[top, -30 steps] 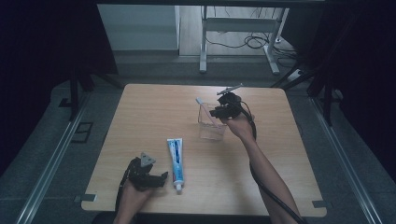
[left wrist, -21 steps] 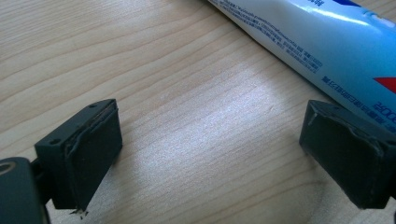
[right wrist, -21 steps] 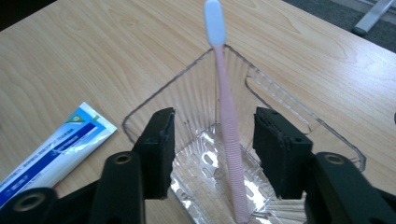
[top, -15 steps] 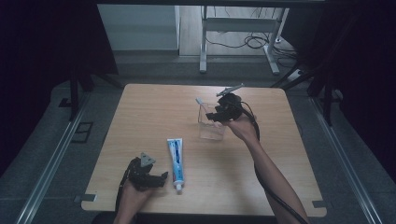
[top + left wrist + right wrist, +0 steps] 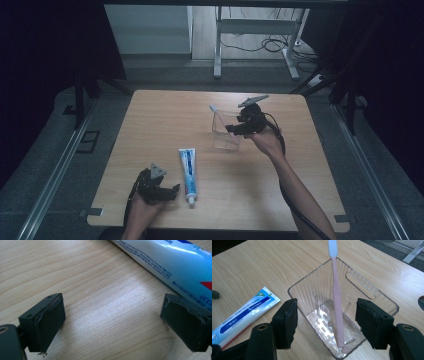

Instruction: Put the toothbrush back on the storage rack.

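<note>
Hovering released over the toothbrush (image 5: pixel 337 305), right tongs (image 5: pixel 325 325) have just been opening; left tongs (image 5: pixel 112 322) gape empty.

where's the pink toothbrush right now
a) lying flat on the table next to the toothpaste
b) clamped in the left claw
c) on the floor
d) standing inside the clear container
d: the toothbrush stands tilted in the clear container, its lower end on the slotted bottom, with the right claw open around it.
</note>
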The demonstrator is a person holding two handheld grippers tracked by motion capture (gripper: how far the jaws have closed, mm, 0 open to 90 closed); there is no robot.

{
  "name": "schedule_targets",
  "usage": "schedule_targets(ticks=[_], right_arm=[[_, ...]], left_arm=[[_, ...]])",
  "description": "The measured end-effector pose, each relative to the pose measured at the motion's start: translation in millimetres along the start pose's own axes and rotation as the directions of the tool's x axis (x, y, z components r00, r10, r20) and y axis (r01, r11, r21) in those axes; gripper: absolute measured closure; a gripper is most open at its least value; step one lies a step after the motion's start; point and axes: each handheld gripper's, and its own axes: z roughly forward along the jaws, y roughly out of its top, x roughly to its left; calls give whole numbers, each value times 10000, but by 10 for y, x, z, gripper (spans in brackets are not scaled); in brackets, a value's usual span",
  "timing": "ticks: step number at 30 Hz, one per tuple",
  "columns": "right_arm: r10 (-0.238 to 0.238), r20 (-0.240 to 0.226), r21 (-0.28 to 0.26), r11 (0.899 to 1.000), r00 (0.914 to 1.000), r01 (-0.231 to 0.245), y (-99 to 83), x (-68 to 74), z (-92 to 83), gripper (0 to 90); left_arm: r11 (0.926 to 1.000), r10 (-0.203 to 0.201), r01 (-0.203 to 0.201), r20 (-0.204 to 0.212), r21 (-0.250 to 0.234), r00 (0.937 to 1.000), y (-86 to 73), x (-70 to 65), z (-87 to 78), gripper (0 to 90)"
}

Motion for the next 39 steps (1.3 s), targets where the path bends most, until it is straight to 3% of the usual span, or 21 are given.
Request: schedule_targets(ticks=[20, 39], right_arm=[[-41, -194, -381, 9993, 9998, 34, -194, 65, -90, 291], [-384, 67, -659, 9971, 9992, 387, -309, 104, -262, 179]], left_arm=[[10000, -6, 6, -5, 2, 10000, 0, -1, 0, 56], [10000, -14, 14, -6, -1, 10000, 0, -2, 0, 56]])
